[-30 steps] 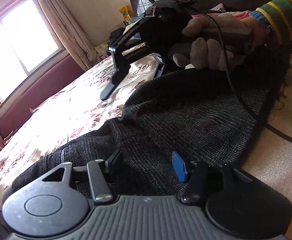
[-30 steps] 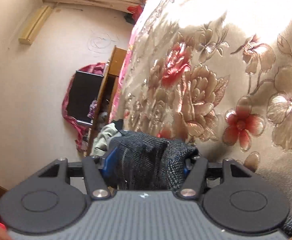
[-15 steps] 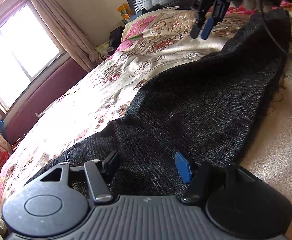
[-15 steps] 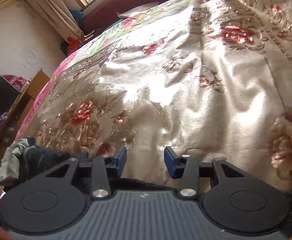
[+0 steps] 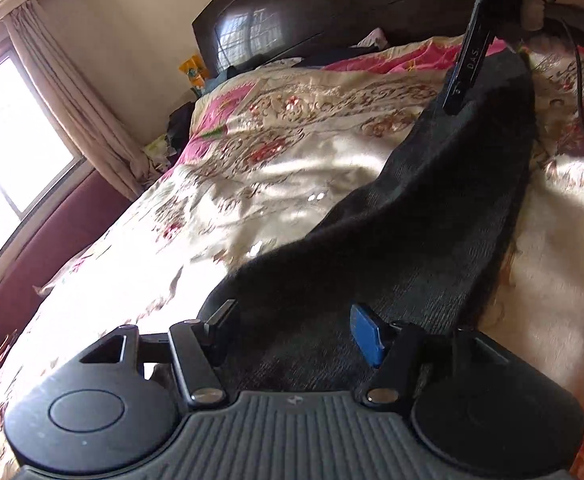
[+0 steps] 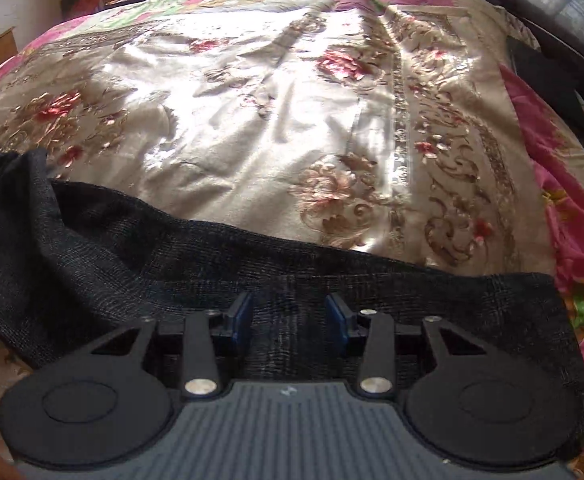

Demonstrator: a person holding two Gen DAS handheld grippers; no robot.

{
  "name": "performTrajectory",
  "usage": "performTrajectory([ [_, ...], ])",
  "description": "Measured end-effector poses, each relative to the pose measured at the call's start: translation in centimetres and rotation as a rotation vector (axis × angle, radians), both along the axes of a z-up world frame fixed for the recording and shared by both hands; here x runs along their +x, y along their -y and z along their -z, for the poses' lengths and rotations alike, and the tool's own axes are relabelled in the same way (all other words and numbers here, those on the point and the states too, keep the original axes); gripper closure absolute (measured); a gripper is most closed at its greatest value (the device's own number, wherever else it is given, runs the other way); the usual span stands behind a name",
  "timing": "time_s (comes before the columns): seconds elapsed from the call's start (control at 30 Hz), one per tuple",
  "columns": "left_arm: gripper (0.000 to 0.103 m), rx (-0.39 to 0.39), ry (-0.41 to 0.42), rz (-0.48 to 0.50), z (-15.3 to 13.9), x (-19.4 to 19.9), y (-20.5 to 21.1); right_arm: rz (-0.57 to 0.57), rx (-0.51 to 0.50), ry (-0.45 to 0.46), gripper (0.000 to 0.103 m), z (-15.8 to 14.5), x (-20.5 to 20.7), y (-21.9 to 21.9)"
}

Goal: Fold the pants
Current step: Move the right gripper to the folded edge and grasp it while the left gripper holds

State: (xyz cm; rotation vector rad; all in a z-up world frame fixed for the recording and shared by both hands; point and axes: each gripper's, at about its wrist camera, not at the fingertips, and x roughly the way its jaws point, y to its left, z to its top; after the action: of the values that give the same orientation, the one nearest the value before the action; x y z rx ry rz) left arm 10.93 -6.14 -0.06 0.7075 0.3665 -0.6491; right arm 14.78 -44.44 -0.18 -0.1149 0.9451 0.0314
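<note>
Dark woven cloth, checked, soft and limp: pants (image 5: 432,216) laid long across floral bedspread (image 5: 276,168), sagging and creasing wherever unsupported. Judged light, not slippery, likely to droop between two holds; best taken at hem or waistband edge, both layers together. Left gripper (image 5: 296,324) low over near end, fingers spread wide with cloth between, nothing pinched. Right gripper (image 6: 288,314) likewise parted over the flat edge, nothing clamped. Left wrist view alone gives full length up to dark headboard (image 5: 332,12) and right tool over far end; right wrist view alone shows bunched folds at left.
</note>
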Motion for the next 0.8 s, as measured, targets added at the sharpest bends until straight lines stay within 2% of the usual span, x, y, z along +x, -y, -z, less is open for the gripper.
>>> performTrajectory([
  [0.1,0.028,-0.06,0.02,0.066,-0.9,0.9,3.2,0.218,-0.026,0.075,0.061,-0.6,-1.5,4.8],
  [0.2,0.028,-0.126,-0.014,0.123,-1.4,2.3,6.8,0.417,-0.033,0.108,0.061,-0.4,-2.9,9.4],
  [0.3,0.028,-0.125,-0.072,0.175,-1.2,3.5,10.5,0.523,-0.006,0.131,0.061,0.2,-3.9,12.9],
  [0.37,0.027,-0.089,-0.078,0.196,-0.3,3.8,12.4,0.53,-0.001,0.126,0.06,0.5,-4.1,14.4],
  [0.43,0.027,-0.033,-0.064,0.19,1.4,4.2,14.0,0.523,-0.041,0.099,0.056,1.3,-3.8,15.0],
  [0.53,0.026,0.006,-0.063,0.172,2.9,5.0,15.0,0.494,0.031,0.097,0.048,2.1,-3.6,15.8],
  [0.6,0.021,0.026,-0.031,0.145,3.2,5.9,15.3,0.453,0.089,0.094,0.04,2.3,-3.4,16.2],
  [0.67,0.021,0.048,0.017,0.104,2.8,6.7,15.5,0.42,0.078,0.097,0.04,2.1,-3.6,15.9],
  [0.73,0.021,0.057,0.007,0.069,2.5,7.7,15.4,0.377,0.06,0.094,0.041,1.9,-4.2,15.3],
  [0.77,0.021,0.057,-0.014,0.047,2.3,8.1,15.1,0.351,0.033,0.085,0.046,1.8,-4.5,14.9],
  [0.8,0.022,0.048,-0.038,0.04,2.1,8.2,14.6,0.329,-0.017,0.072,0.057,1.8,-4.8,14.4],
])
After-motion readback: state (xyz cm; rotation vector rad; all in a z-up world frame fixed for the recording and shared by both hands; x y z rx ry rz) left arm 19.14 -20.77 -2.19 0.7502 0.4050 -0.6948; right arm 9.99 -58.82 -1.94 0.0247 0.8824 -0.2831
